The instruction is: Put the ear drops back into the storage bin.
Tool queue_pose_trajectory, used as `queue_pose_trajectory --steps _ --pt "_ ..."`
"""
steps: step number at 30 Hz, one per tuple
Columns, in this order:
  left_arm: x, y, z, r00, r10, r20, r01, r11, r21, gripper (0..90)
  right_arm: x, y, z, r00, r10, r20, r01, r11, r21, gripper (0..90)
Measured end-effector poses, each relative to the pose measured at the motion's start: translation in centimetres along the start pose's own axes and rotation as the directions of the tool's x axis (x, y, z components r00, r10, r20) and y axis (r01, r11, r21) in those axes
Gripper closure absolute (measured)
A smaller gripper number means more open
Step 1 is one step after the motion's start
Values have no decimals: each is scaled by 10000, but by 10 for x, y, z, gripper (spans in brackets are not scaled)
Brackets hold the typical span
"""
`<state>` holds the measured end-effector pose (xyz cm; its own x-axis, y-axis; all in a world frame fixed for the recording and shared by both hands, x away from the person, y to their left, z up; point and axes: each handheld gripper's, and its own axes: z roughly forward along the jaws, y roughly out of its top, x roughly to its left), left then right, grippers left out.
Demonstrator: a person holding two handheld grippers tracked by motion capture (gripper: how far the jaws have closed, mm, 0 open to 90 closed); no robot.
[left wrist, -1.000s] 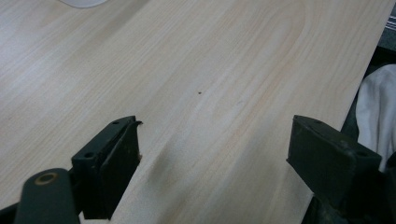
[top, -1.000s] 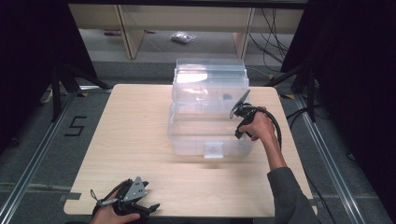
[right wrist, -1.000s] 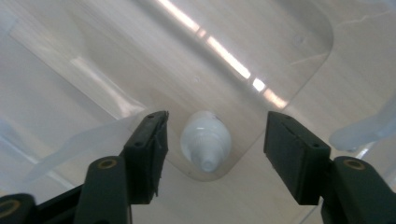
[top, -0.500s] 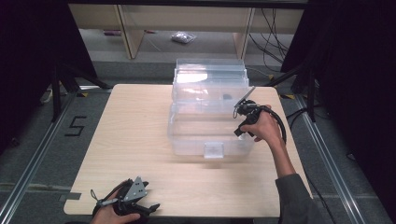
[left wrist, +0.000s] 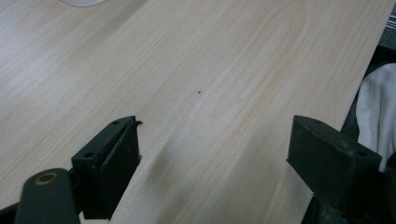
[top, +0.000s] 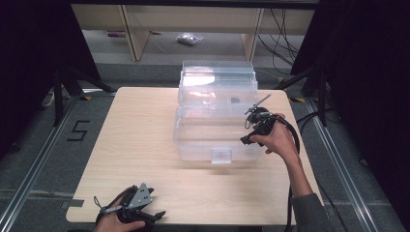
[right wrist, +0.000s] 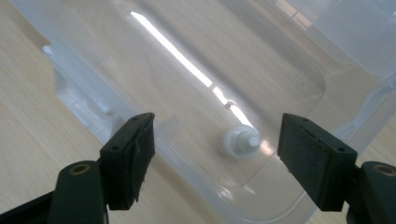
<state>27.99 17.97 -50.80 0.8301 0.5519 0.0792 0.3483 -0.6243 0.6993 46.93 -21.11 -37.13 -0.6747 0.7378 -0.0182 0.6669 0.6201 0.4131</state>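
The small white round plastic piece with a stub [right wrist: 239, 141] lies on the floor of the clear plastic storage bin [top: 193, 140], stub pointing up, directly below the right gripper [right wrist: 214, 156], whose jaws have just been opening and hold nothing; the left gripper [left wrist: 215, 161] gapes wide over the pale wooden table [top: 135, 145], well apart

Things around the work area

A light wooden table [top: 140, 145] stands on grey floor [top: 29, 159]; a black "5" mark [top: 77, 130] lies at 9 o'clock, a shelf [top: 130, 29] and a small bag [top: 189, 38] at 12, cables [top: 283, 34] at 1.
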Motion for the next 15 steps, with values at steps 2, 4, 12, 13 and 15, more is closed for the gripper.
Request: queue_pose_trajectory --steps 2,4,12,13,15 --pt "0 0 0 10000 41 13 -41 10000 -13 163 2 -3 -1 10000 5 -62 -7 9996 -289 279" --pt "1 0 0 10000 29 42 -29 10000 59 163 4 -5 -5 10000 56 9 -55 9996 -260 278" --pt "0 0 0 10000 -32 3 32 10000 -11 163 11 -11 -21 10000 -71 4 71 9968 -798 246" --pt "0 0 0 10000 10 -4 -10 10000 0 163 11 -12 -21 9999 -92 -81 85 9968 -798 247" --pt "0 0 0 10000 6 -5 -6 10000 5 164 14 -14 -22 9999 -94 -77 87 9956 -936 247"
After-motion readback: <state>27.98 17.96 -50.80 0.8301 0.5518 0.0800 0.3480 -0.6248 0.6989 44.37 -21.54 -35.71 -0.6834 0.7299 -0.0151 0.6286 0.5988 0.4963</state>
